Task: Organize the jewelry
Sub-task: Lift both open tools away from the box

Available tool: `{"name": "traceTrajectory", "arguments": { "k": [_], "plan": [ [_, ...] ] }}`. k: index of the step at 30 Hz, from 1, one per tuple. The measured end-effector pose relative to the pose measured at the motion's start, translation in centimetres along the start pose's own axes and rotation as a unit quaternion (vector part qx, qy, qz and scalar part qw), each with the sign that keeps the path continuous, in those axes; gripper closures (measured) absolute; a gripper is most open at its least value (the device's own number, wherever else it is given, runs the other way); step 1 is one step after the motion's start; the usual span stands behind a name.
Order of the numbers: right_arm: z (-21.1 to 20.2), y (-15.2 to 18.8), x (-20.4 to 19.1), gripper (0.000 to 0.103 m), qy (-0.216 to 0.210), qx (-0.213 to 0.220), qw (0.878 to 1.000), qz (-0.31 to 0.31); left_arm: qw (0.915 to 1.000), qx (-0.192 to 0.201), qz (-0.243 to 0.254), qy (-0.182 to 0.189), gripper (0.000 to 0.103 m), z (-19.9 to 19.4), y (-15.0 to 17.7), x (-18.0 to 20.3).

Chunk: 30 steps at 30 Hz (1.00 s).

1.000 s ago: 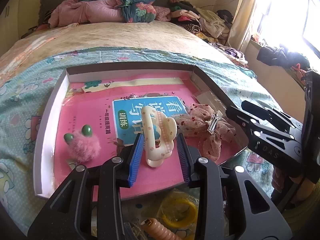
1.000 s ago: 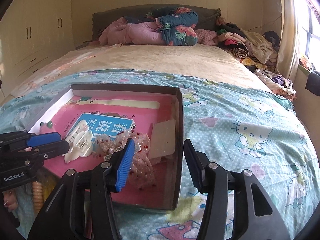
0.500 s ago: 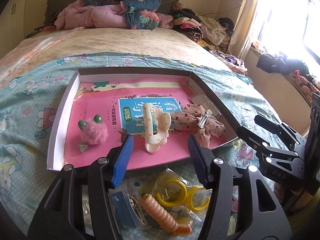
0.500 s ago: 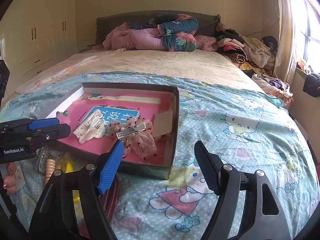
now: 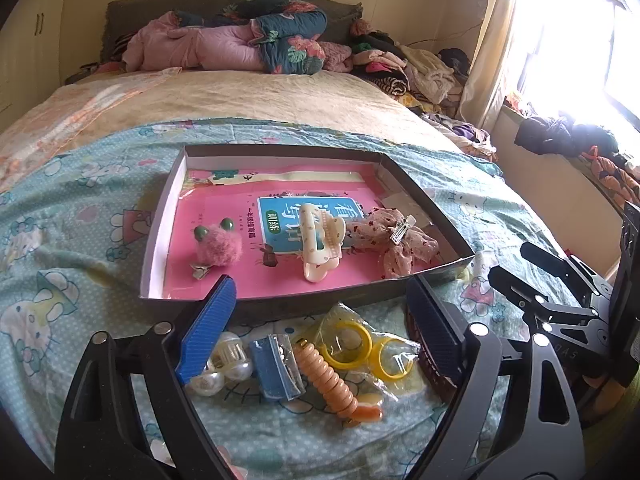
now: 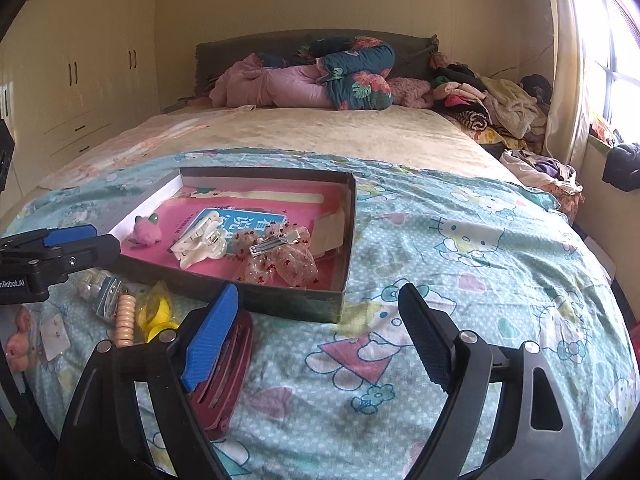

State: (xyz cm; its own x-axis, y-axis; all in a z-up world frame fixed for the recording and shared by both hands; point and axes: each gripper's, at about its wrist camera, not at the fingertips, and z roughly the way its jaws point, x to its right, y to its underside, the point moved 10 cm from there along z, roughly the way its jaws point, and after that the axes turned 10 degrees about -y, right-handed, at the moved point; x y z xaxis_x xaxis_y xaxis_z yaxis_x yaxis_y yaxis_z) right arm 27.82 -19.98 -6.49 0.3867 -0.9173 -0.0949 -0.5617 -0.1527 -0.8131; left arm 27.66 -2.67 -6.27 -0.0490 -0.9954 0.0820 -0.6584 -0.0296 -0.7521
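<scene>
A shallow dark box (image 5: pixel 424 200) with a pink book inside lies on the bed. In it are a pink pompom clip (image 5: pixel 218 246), a cream claw clip (image 5: pixel 320 246) and a dotted bow clip (image 5: pixel 400 236). My left gripper (image 5: pixel 320 324) is open and empty, hovering above loose items in front of the box: pearl beads (image 5: pixel 224 364), a blue clip (image 5: pixel 276 368), an orange spiral tie (image 5: pixel 330 380) and yellow rings (image 5: pixel 366 346). My right gripper (image 6: pixel 316 340) is open and empty beside a dark red hair clip (image 6: pixel 226 376). The box (image 6: pixel 348 232) also shows in the right wrist view.
The bed has a teal cartoon sheet (image 6: pixel 460 264). Folded quilts (image 5: pixel 248 44) and piled clothes (image 5: pixel 404 68) lie at the headboard. A wardrobe (image 6: pixel 80 72) stands left, a window (image 5: pixel 580 60) right. A small pink item (image 6: pixel 18 350) lies at the bed's left edge.
My left gripper let go of the cream claw clip in the box, opened wide and pulled back toward the loose items. My right gripper also drew back from the box and opened wider.
</scene>
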Motion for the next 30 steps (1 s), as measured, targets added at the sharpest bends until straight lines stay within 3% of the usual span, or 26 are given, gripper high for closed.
{"name": "traceTrajectory", "arguments": {
  "k": [7,30],
  "plan": [
    [-1.3,0.3,-1.0,0.019,-0.007,0.006,1.000,-0.009,0.9999,0.005,0.004,-0.009,0.015,-1.0,0.6,-0.5],
    [-1.0,1.8,-6.5,0.018,-0.048,-0.015,0.998,-0.048,0.9991,-0.001,-0.002,-0.042,0.015,-2.4,3.0,-4.1]
  ]
}}
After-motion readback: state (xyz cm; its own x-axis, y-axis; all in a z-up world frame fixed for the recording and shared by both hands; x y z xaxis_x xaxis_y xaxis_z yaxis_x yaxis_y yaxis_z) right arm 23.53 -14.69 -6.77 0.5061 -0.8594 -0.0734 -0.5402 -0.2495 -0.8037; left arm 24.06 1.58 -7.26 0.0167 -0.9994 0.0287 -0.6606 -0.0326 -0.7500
